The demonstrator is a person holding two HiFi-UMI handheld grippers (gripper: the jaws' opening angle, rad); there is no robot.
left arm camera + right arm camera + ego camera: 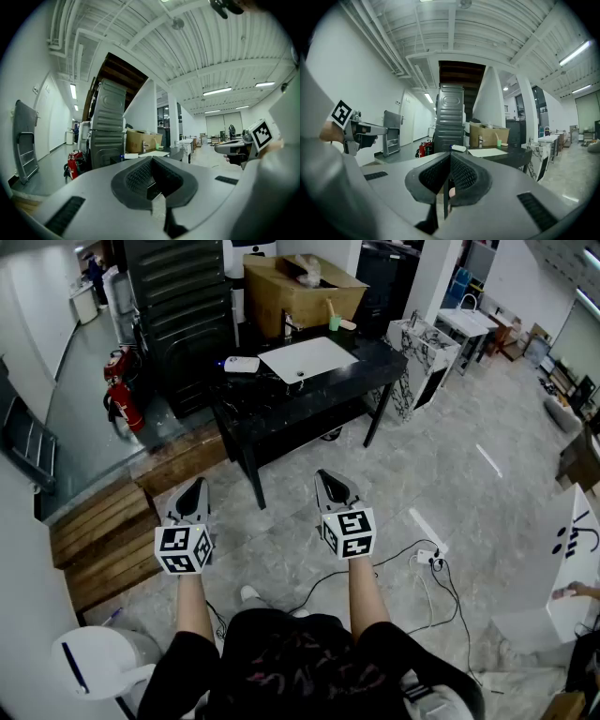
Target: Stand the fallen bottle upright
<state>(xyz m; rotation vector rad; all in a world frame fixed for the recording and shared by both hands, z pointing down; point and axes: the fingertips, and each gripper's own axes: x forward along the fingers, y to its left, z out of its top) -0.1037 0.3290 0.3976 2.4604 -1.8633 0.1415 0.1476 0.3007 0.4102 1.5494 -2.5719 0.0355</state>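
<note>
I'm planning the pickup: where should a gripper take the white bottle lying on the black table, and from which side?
Probably mid-body on the white bottle, jaws across its round sides, coming from the near edge of the black table: it lies on its side, long side facing the person.

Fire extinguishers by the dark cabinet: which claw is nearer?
Left. The left claw hangs down-right of the fire extinguishers in the head view; the right claw sits farther right, beyond it.

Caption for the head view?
Left hand-held gripper and right hand-held gripper, shut and empty, face the black rectangular table bearing a white bottle on its side.
</note>
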